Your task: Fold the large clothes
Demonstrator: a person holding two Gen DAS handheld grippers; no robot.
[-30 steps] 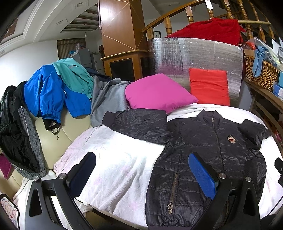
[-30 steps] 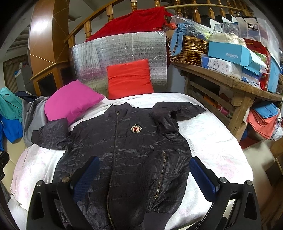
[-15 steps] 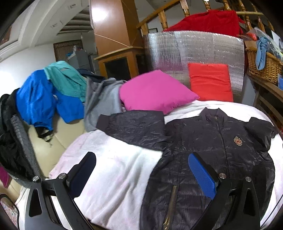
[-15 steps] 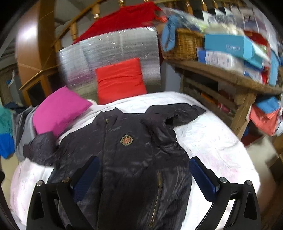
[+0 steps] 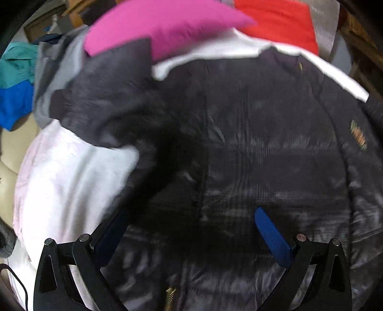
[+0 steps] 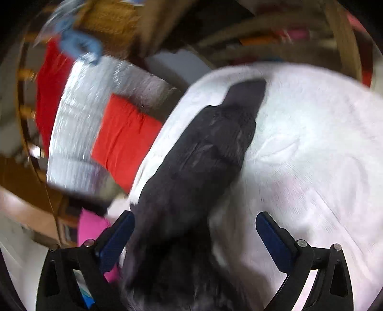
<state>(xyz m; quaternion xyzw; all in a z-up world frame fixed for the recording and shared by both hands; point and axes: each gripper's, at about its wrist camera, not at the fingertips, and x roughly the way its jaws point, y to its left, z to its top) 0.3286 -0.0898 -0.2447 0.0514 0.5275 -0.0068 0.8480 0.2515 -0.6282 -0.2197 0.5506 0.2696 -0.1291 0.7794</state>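
Bed (image 5: 59, 181): we see its white cover, running from 9 to 7 o'clock in the left view.
Jacket (image 5: 251, 148): black, spread flat on the bed, filling our left view; its sleeve (image 6: 215, 143) reaches toward 1 o'clock in the right view.
Pillows: pink (image 5: 162, 26) at 12 o'clock, red (image 5: 275, 21) at 1.
Left gripper (image 5: 191, 229): open wide, we hold it over the jacket body.
Right gripper (image 6: 195, 233): open, straddling the sleeve.
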